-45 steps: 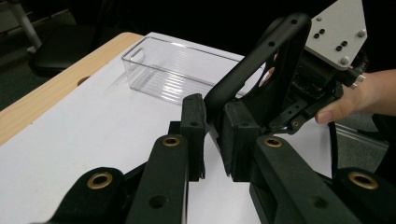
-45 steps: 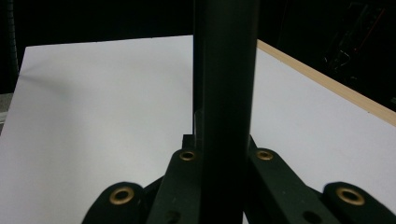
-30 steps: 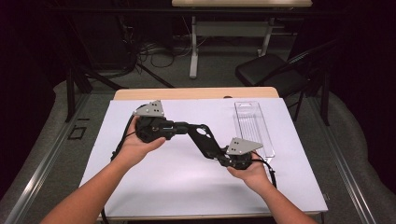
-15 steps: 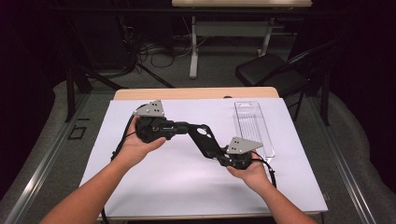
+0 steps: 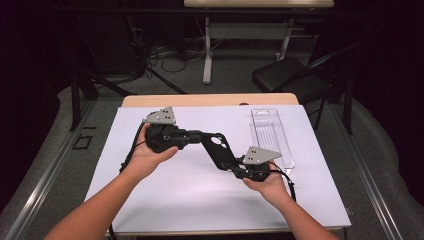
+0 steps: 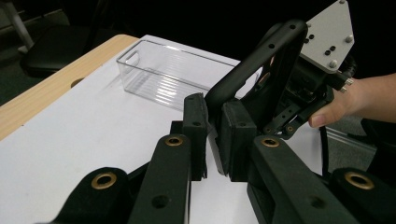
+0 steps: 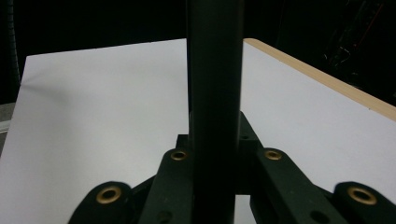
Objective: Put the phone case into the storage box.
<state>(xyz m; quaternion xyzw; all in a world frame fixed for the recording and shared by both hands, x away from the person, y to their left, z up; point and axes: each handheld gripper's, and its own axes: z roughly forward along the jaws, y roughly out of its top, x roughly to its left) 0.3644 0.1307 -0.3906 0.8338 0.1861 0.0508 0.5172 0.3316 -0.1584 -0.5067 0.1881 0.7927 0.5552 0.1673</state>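
- While both grippers meet over the middle of the worktop [image 5: 165, 200], we judge the work proper as not yet begun: they hold nothing but each other.
- We see the left gripper [image 5: 212, 136] reaching rightward from the left hand [image 5: 150, 155], and the right gripper [image 5: 222, 150] reaching up and leftward from the right hand [image 5: 267, 182]; their jaws cross and touch.
- In the left gripper view, our left jaws are drawn nearly together, with the tip of one right jaw pinched between the pads.
- In the right gripper view, a dark bar of the left gripper stands upright across our right jaws. These jaws have just been opening a little, with that bar between them. We cannot tell whether the pads press on it.
- At the right side of the worktop the clear bin [image 5: 270, 136] lies empty, near the right gripper but apart from it.
- What is left, as we judge it: unlocking the two grippers and starting on the bin. We see no other loose thing on the white sheet.
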